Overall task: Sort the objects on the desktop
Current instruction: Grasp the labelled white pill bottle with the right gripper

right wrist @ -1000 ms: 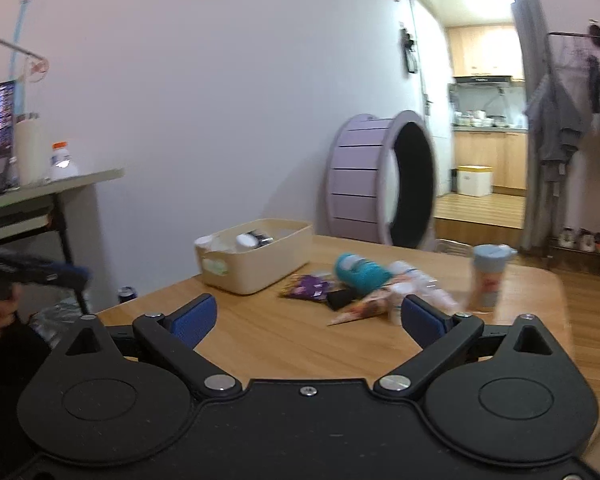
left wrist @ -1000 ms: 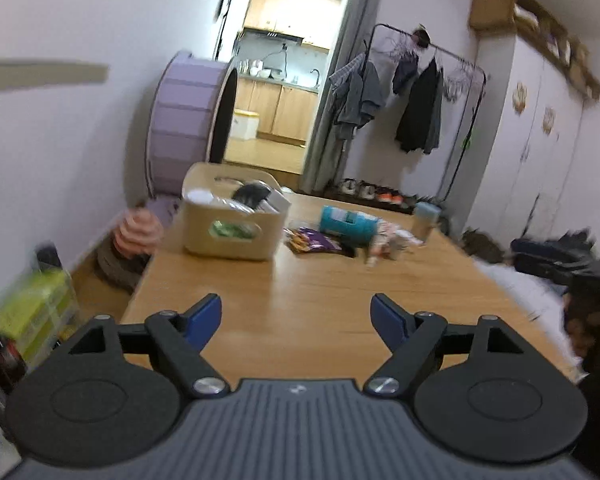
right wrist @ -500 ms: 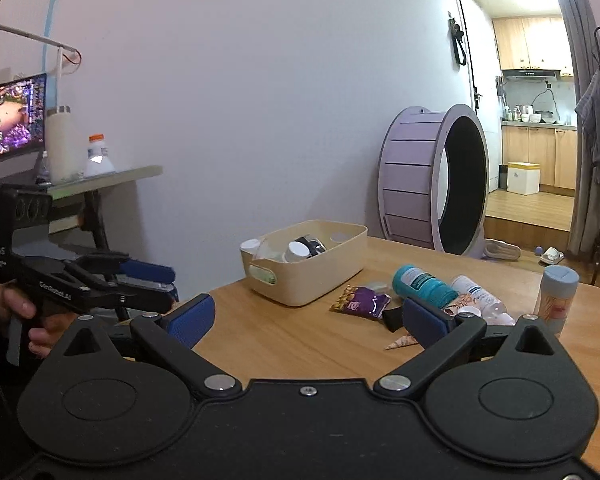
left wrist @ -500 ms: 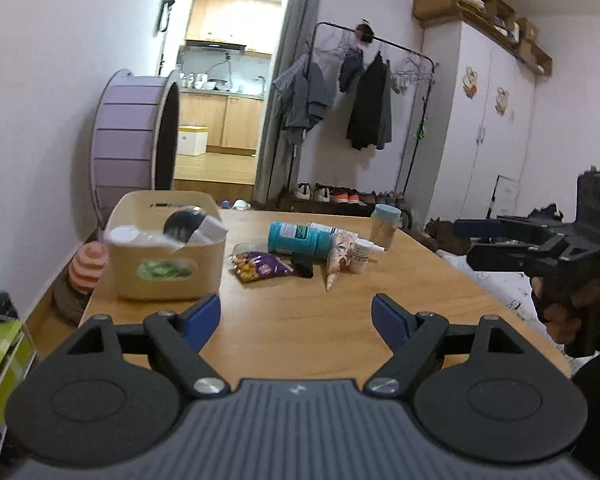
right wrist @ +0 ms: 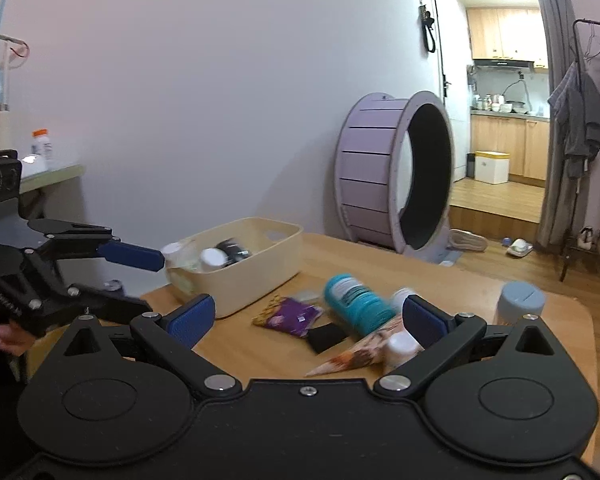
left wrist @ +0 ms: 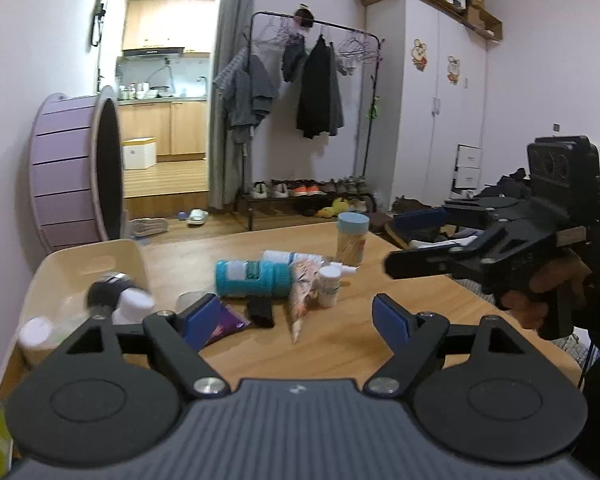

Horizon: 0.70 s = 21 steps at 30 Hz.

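1. Desktop objects are seen spread over a light wooden table (left wrist: 340, 352): a teal cylindrical bottle (left wrist: 253, 279), a purple foil snack packet (right wrist: 289, 316), a small black flat piece (right wrist: 325, 337), a cone-shaped printed wrapper (left wrist: 301, 300), a small white bottle (left wrist: 328, 284) and a tall jar with a pale blue lid (left wrist: 352, 240).
2. The left gripper (left wrist: 296, 318) is held with its blue-padded jaws wide apart; nothing is gripped or touched, and the cluster of objects is framed between the fingers.
3. The right gripper (right wrist: 308, 316) is likewise spread wide and empty, with the same cluster seen in its gap.
4. In the left wrist view, the right gripper is seen from the side at the table's right edge, held by a hand (left wrist: 556, 280).
5. The teal bottle is laid on its side, its long axis running roughly left to right in the left wrist view.
6. The cone wrapper is laid flat, its tip pointed toward the near table edge.
7. The blue-lidded jar is stood upright beyond the cluster.
8. A cream plastic storage bin (right wrist: 260, 276) is placed at the table's left end, with white-capped containers and a dark round item inside.
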Each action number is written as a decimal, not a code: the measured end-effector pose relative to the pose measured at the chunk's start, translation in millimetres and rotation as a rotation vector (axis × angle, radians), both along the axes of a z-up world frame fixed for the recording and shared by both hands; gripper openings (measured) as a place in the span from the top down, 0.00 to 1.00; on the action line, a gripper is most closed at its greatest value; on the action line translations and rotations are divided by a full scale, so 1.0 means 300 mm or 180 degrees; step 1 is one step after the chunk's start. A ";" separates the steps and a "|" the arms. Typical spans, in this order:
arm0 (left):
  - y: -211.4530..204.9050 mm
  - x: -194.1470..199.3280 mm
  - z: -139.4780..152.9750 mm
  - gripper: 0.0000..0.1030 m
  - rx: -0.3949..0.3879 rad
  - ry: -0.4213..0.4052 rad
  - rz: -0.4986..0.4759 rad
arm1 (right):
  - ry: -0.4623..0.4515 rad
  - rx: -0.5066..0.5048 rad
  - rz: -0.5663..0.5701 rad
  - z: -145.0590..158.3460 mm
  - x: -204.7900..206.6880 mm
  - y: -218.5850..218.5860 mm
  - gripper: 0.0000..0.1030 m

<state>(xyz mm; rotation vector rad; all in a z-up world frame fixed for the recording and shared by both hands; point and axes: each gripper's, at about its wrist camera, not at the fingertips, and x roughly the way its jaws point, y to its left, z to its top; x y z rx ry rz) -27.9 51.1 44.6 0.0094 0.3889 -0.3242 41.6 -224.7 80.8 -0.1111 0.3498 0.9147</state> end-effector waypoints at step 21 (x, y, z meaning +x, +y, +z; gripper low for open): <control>0.030 0.111 -0.119 0.20 -0.0490 0.0089 0.0150 | 0.0429 -0.0418 -0.0474 -0.230 0.245 0.029 0.28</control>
